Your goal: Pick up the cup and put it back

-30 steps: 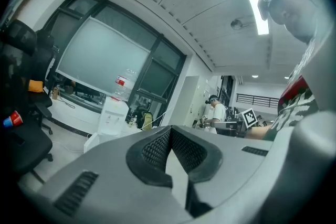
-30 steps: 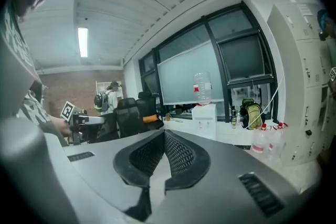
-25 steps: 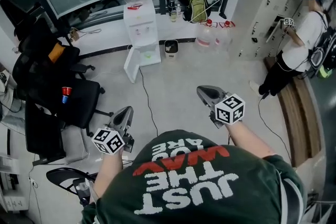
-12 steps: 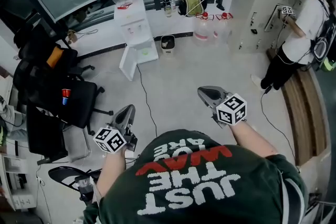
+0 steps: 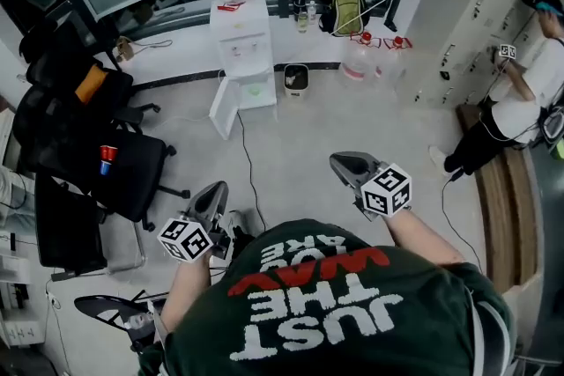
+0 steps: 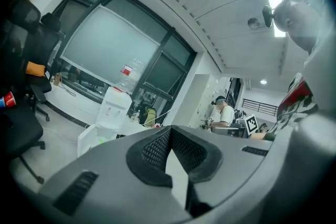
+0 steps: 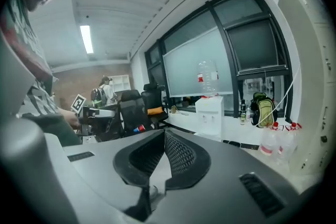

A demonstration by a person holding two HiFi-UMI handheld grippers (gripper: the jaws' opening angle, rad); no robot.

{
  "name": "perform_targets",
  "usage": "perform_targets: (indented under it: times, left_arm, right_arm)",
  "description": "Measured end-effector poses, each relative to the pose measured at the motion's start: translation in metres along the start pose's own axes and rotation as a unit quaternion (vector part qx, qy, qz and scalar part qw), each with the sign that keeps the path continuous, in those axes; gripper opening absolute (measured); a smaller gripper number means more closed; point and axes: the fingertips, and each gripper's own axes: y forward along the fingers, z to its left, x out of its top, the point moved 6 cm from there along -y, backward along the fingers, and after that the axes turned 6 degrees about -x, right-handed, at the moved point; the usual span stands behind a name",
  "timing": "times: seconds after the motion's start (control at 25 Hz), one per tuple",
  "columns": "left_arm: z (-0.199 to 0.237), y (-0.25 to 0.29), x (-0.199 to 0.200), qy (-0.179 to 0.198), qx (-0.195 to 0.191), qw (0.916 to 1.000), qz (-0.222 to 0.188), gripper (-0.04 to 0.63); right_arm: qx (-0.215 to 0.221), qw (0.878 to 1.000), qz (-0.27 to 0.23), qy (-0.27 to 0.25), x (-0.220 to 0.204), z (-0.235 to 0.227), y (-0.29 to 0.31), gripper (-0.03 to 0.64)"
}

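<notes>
A red cup (image 5: 108, 152) sits on the black office chair (image 5: 132, 176) at the far left, well apart from both grippers. The left gripper (image 5: 214, 190) has its jaws pressed together with nothing between them. A water dispenser (image 5: 242, 48) stands beyond. The right gripper (image 5: 345, 161) is likewise closed and empty.

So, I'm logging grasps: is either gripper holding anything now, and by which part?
Nothing is held: the left gripper and the right gripper both have their jaws closed together with nothing between them.
</notes>
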Motion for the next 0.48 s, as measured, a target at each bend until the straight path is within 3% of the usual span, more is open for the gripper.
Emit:
perform_targets:
  times: [0.28, 0.48]
  left_arm:
    - [0.179, 0.018, 0.08, 0.001, -0.048, 0.9985, 0.027, 0.008]
    - [0.284, 0.043, 0.138, 0.008, -0.081, 0.9952, 0.055, 0.008]
  right_arm:
    - [-0.027, 0.999, -0.025, 0.014, 0.082, 0.016, 0.171, 0.034]
    - [-0.053, 0.998, -0.019, 0.023, 0.132, 0.014, 0.268, 0.034]
